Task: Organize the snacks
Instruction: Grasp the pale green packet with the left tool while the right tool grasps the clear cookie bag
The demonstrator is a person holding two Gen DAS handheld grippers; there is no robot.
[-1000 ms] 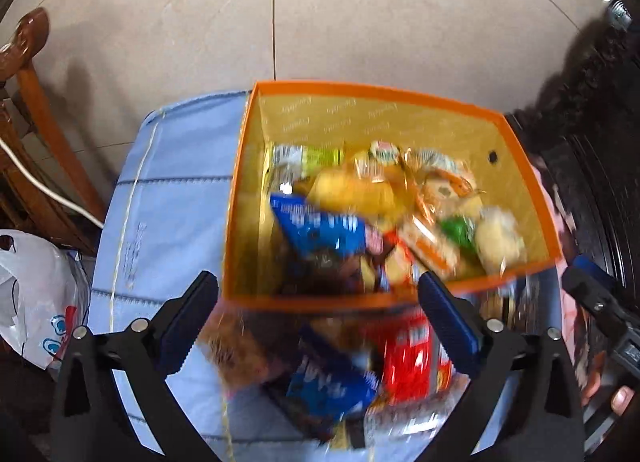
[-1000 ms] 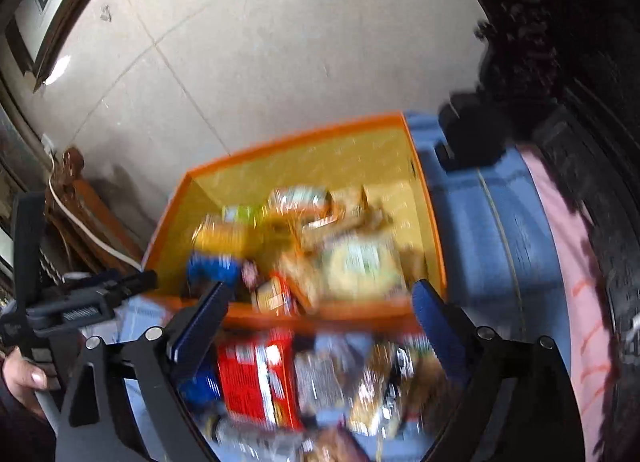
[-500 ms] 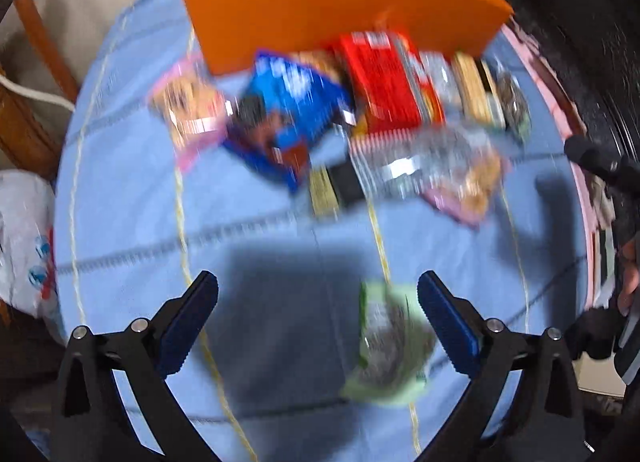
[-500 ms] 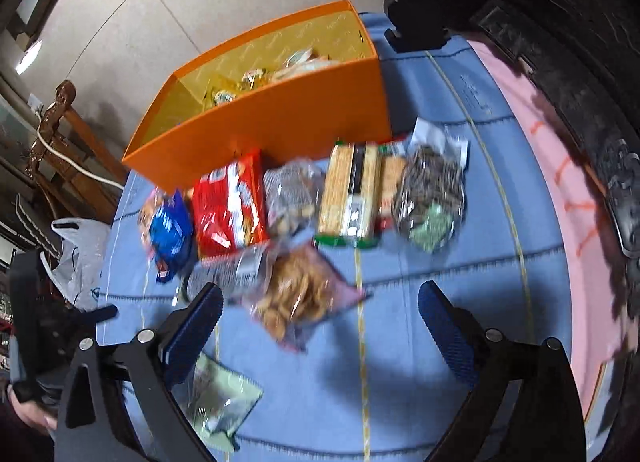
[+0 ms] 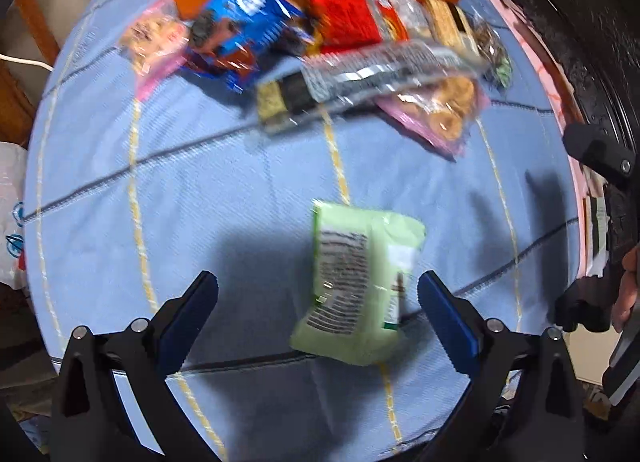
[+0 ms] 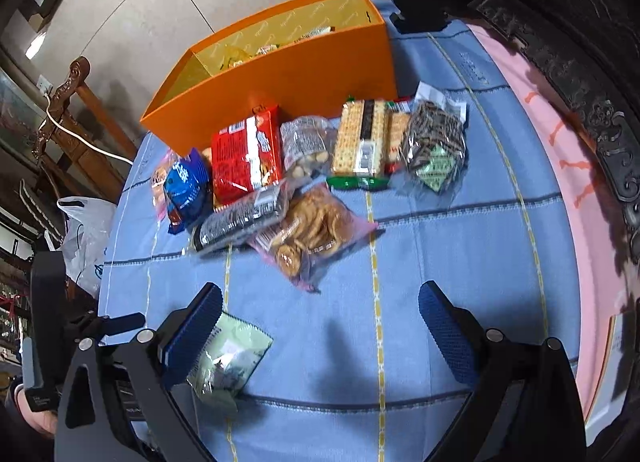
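An orange box (image 6: pixel 288 74) with snacks inside stands at the far side of a blue cloth (image 6: pixel 440 242). Several snack packs lie in front of it: a red pack (image 6: pixel 246 156), a blue pack (image 6: pixel 186 186), a cracker pack (image 6: pixel 362 142), a pink biscuit bag (image 6: pixel 312 234). A pale green pack (image 5: pixel 356 286) lies alone, nearer. My left gripper (image 5: pixel 318 314) is open, just above and around the green pack, not touching it. My right gripper (image 6: pixel 320 326) is open and empty over bare cloth; the green pack (image 6: pixel 228 358) lies by its left finger.
A wooden chair (image 6: pixel 76 114) with a white cable and a white plastic bag (image 6: pixel 86 238) stand left of the table. Dark carved furniture (image 6: pixel 560 22) runs along the right, beyond a pink cloth edge (image 6: pixel 560 182). Tiled floor lies beyond the box.
Both grippers have pulled back from above the orange box towards the near side of the table and dropped lower. The green pack now lies between my left fingers.
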